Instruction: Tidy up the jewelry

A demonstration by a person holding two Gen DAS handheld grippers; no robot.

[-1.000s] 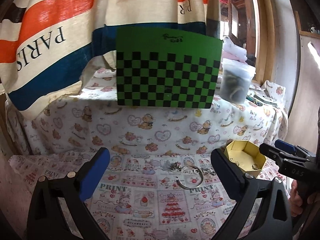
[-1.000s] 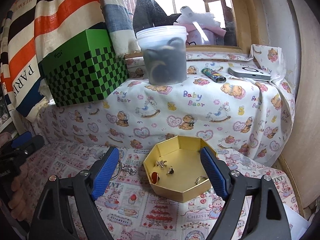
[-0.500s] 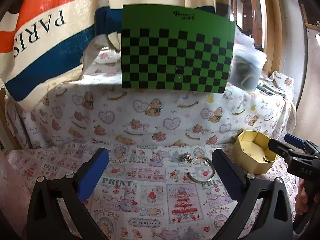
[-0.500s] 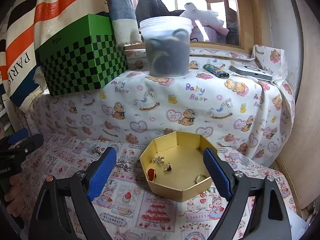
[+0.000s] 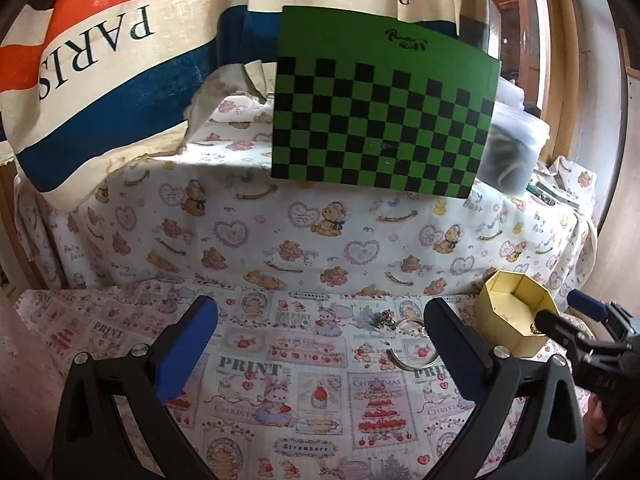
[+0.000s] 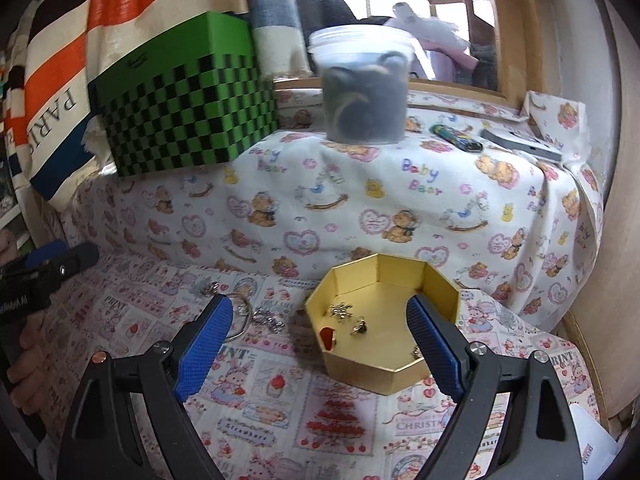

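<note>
A gold hexagonal box (image 6: pixel 384 312) sits on the printed cloth and holds several small jewelry pieces, among them a silver charm (image 6: pixel 340 311) and a red piece (image 6: pixel 327 337). It also shows in the left wrist view (image 5: pixel 514 312). A silver bangle (image 5: pixel 412 344) and small silver pieces (image 5: pixel 378 318) lie loose on the cloth left of the box; the bangle (image 6: pixel 240 320) shows partly behind my right gripper's left finger. My left gripper (image 5: pixel 320 352) is open and empty, above the cloth. My right gripper (image 6: pixel 320 352) is open and empty, near the box.
A raised ledge draped in teddy-bear cloth (image 6: pixel 360 200) backs the work area. On it stand a green checkered box (image 5: pixel 380 120), a clear plastic tub (image 6: pixel 362 88), a lighter (image 6: pixel 456 138) and a flat grey device (image 6: pixel 520 144). A striped PARIS cloth (image 5: pixel 100 60) hangs behind.
Both grippers have drawn back and tilted so the ledge and checkered box sit higher and larger in view. Both stay open and empty. The jewelry has not moved.
</note>
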